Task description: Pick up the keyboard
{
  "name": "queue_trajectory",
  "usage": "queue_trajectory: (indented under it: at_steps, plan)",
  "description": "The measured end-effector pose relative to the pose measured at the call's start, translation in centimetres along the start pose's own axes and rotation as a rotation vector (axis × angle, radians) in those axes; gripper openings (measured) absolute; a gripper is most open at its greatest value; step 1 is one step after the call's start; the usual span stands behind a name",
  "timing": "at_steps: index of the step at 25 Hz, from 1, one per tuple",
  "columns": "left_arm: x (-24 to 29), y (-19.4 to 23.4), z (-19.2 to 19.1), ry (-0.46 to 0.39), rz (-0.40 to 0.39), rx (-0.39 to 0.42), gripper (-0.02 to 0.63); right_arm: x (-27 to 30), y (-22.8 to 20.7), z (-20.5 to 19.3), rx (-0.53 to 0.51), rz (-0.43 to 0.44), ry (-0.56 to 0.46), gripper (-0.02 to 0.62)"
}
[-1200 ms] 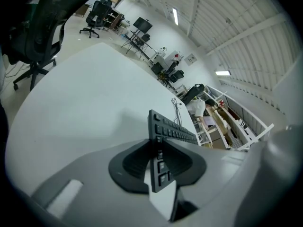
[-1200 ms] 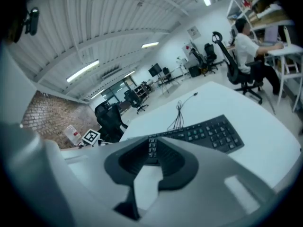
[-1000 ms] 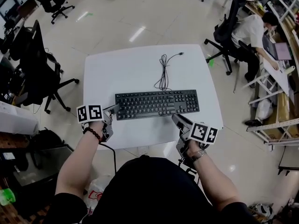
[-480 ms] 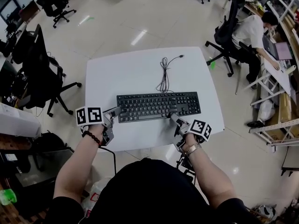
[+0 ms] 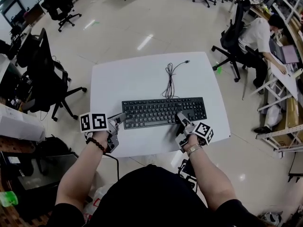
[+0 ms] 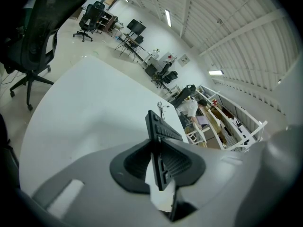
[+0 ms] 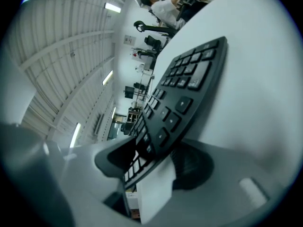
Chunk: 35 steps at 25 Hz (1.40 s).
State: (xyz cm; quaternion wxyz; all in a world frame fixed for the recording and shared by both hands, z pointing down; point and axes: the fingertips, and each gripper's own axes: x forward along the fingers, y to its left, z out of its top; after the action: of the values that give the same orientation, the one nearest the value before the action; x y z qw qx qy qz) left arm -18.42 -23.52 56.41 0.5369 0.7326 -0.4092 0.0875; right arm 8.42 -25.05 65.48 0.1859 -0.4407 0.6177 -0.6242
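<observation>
A black keyboard (image 5: 163, 111) lies across the near half of the white table (image 5: 132, 79), and its cable (image 5: 168, 79) trails off toward the far edge. My left gripper (image 5: 118, 118) is at the keyboard's left end. In the left gripper view the keyboard (image 6: 161, 126) stands edge-on between the pads, and the left gripper (image 6: 158, 162) is shut on it. My right gripper (image 5: 181, 118) is at the front edge near the right end. Its jaws are opening, one above the keys and one below the keyboard (image 7: 184, 98), so the right gripper (image 7: 151, 157) straddles it without pressing.
A black office chair (image 5: 45, 74) stands left of the table. At the far right a person (image 5: 258, 37) sits at a desk beside another chair (image 5: 234, 37). Shiny floor surrounds the table, and its front edge is just before me.
My right gripper has come forward from off the table's front edge, rolled, and widened its jaws round the keyboard's front edge. My left gripper has stayed at the left end.
</observation>
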Motion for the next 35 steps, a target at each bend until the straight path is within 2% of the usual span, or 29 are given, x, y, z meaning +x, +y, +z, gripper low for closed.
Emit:
queue_trajectory:
  at_steps: [5,9,13,22,27,35]
  plan:
    - [0.1,-0.3,0.1,-0.002,0.0,0.008,0.075,0.6,0.4,0.6,-0.01,0.037,-0.019,0.213]
    - [0.1,0.3,-0.3,-0.006,0.003,-0.001,0.08,0.3,1.4,1.1,-0.073,0.043,-0.038,0.165]
    - [0.0,0.6,-0.7,-0.03,-0.029,-0.036,0.083,-0.4,3.0,1.5,-0.139,0.048,-0.04,0.152]
    - [-2.1,-1.1,1.5,-0.164,-0.177,-0.019,0.081,-2.4,12.8,3.0,-0.391,0.146,-0.065,0.14]
    - [-3.7,-2.4,3.8,-0.234,-0.231,0.013,0.083,-3.6,18.6,2.8,-0.527,0.193,-0.096,0.136]
    - [-5.2,-3.7,6.4,-0.296,-0.277,0.052,0.081,-4.6,23.2,2.3,-0.634,0.237,-0.141,0.133]
